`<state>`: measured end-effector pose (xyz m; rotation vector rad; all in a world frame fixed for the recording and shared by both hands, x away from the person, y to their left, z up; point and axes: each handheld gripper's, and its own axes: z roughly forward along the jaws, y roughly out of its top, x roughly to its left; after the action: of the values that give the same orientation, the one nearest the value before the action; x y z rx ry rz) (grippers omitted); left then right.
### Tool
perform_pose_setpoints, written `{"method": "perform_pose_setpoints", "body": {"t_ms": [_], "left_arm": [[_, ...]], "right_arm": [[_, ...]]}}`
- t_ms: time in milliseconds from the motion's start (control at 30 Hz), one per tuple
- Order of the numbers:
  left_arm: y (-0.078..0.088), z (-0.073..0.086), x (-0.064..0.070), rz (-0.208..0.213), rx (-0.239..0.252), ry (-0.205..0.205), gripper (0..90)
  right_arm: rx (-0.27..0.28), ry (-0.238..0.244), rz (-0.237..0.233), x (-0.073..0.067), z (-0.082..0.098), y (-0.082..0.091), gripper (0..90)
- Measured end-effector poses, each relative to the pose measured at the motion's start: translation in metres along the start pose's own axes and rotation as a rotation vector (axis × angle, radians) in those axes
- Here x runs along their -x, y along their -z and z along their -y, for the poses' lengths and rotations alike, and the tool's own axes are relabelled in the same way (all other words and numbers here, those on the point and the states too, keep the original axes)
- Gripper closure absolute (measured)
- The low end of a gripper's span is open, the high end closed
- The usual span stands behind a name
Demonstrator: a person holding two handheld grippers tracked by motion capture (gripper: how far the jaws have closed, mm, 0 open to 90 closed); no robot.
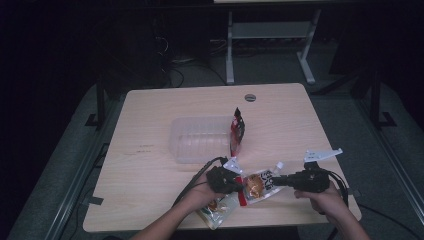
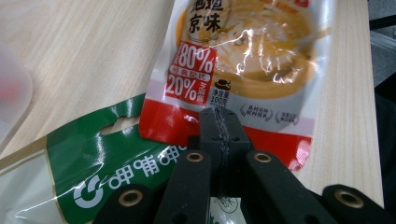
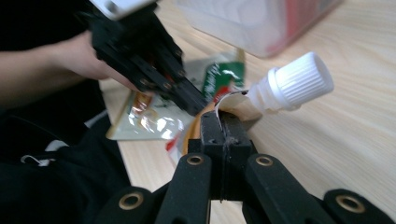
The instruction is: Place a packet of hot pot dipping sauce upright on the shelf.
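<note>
A: What are the two grippers holding?

B: Both are clamped on the same spouted sauce pouch, which lies near the front edge of the wooden table, between the two hands. The left gripper pinches its red bottom edge; in the left gripper view the jaws meet tight on that red strip of the pouch. The right gripper bites the top edge, just beside the white screw cap.

A: Is there any gap between the jaws?

B: None that I can see. In the right gripper view the jaws are pressed together on the curled edge of the pouch, with the cap sticking out to the side. The left gripper comes in from the far side there.

A: Is anything else under the pouch?

B: A clear bag with a green header lies partly beneath it, by the left hand; I cannot tell whether the two touch. In the high view it shows as a bag at the table's front edge.

A: And farther back?

B: A clear plastic container sits mid-table, well apart from the pouch, with a red and black snack packet standing at its right end. The right hand grips its tool at the table's right side.
</note>
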<state>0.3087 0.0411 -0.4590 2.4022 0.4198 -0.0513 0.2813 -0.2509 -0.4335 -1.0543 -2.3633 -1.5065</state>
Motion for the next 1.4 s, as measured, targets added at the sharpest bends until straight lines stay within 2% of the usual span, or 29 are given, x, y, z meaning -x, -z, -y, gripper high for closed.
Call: {"method": "perform_pose_setpoints", "body": {"t_ms": [167,267,600,800,1000,1267,1400], "left_arm": [[0.0,-0.002,0.004,0.014,0.012,-0.006,89.7],[-0.001,-0.003,0.007,0.022,0.016,-0.012,89.7],[0.002,-0.008,0.013,0.072,0.052,-0.016,89.7],[0.006,-0.008,0.014,0.073,0.052,-0.022,89.7],[0.025,-0.002,0.009,0.051,0.068,-0.01,89.7],[0.06,0.019,0.003,0.017,0.082,0.021,89.7],[0.08,0.037,-0.002,-0.005,0.105,0.072,89.7]], "right_arm": [[0.054,0.019,-0.053,-0.01,-0.006,0.0,89.8],[0.073,0.045,-0.062,-0.016,-0.011,0.0,89.8],[0.133,0.066,-0.114,-0.027,-0.021,0.002,89.7],[0.132,0.1,-0.115,-0.034,-0.027,0.001,89.7],[0.134,0.137,-0.105,-0.04,-0.034,0.002,89.7],[0.129,0.179,-0.104,-0.046,-0.046,-0.001,89.7],[0.132,0.191,-0.112,-0.048,-0.052,-0.003,89.7]]}}
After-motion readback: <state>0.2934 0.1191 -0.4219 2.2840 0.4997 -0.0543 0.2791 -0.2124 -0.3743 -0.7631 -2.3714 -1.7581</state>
